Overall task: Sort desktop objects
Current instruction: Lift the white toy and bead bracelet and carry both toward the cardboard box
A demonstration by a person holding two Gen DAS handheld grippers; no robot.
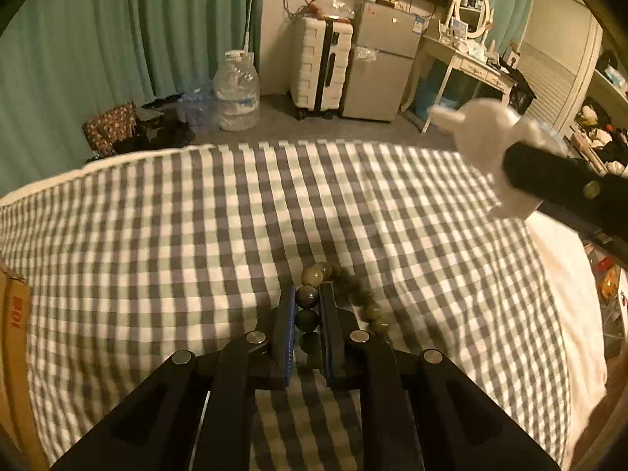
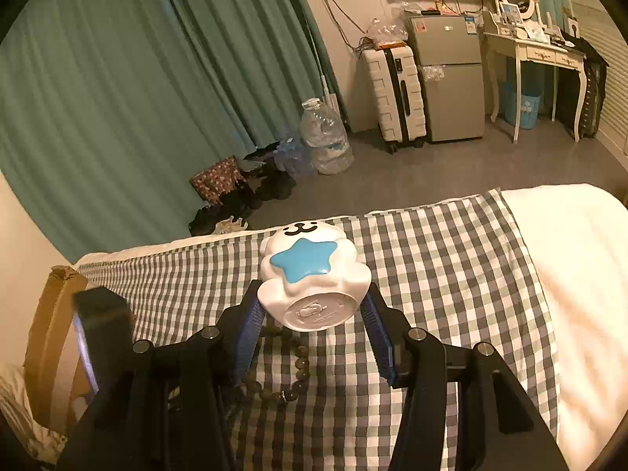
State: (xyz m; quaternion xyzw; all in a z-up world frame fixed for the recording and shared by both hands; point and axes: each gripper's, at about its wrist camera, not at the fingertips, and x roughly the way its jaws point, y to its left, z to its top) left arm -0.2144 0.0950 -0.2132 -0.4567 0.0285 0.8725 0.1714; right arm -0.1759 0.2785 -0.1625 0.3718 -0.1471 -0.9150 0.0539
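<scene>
A bracelet of dark green beads (image 1: 337,294) lies on the checked cloth (image 1: 176,235). My left gripper (image 1: 308,298) is shut on the bracelet, with a few beads between its blue pads. My right gripper (image 2: 314,306) is shut on a white bear-shaped toy (image 2: 310,274) with a blue star on it, and holds it above the cloth. The toy also shows in the left wrist view (image 1: 482,141) at the upper right, raised in the air. The bracelet also shows under the toy in the right wrist view (image 2: 290,369).
A cardboard box (image 1: 15,345) stands at the left edge of the cloth and also shows in the right wrist view (image 2: 51,329). A white sheet (image 2: 581,274) lies to the right of the cloth. Beyond the edge are a water jug (image 1: 235,90), a suitcase (image 1: 322,66) and a small fridge (image 1: 380,62).
</scene>
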